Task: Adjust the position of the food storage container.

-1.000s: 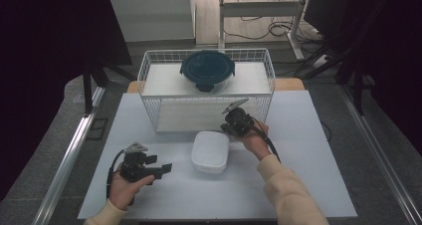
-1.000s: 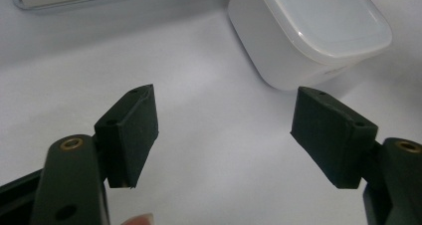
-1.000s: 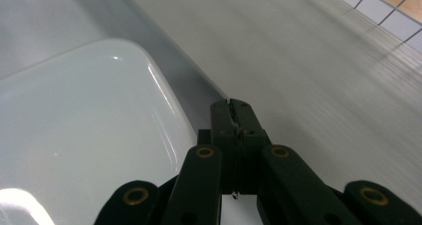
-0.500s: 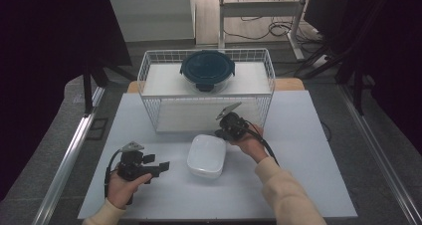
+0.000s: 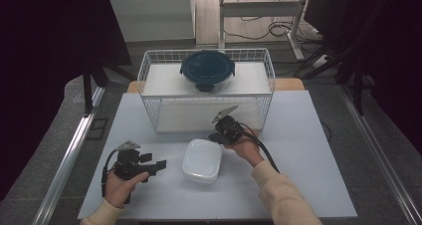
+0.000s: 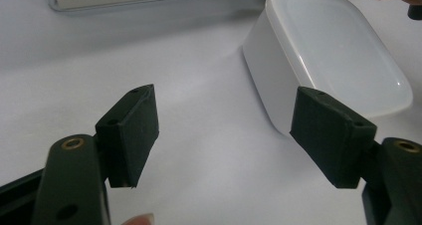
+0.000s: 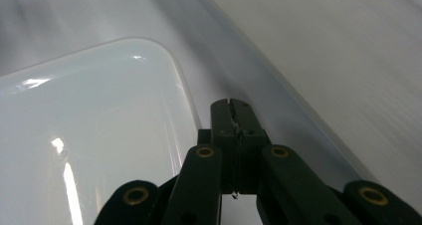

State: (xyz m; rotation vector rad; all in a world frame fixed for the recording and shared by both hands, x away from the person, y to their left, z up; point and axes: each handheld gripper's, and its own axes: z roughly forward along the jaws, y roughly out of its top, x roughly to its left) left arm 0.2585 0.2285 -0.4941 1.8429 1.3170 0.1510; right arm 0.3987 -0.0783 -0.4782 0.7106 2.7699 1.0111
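Right gripper (image 7: 233,105) with jaws pressed together, empty, tips at the far right corner of the white lidded container (image 5: 202,160). Left gripper (image 6: 226,130) with jaws wide apart, farther off, facing the container's near left side. Container mid-tabletop (image 5: 308,185), toward the front edge, long axis running front to back.

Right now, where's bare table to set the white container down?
Free: right of the right gripper out to the table edge, and the front strip below the white container. Crowded: between wire basket and container, and by the left gripper.
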